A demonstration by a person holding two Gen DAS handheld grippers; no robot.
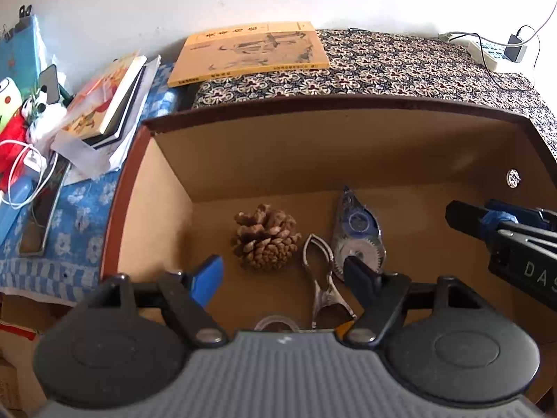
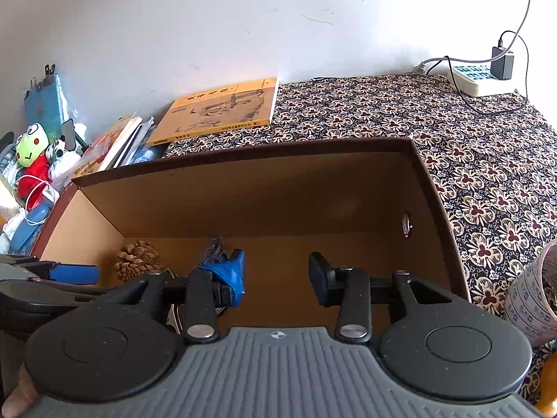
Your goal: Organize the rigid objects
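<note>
Brown pinecone [image 1: 266,240] in box [image 1: 313,146], between spread left hand-held gripper [image 1: 283,277] fingers

home | plush toys [image 2: 33,160], books [image 1: 108,101], floral tablecloth [image 2: 487,174], power strip [image 2: 482,78]

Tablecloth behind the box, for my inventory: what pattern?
Dark tablecloth with cream floral motifs; clearest in the right wrist view.
</note>
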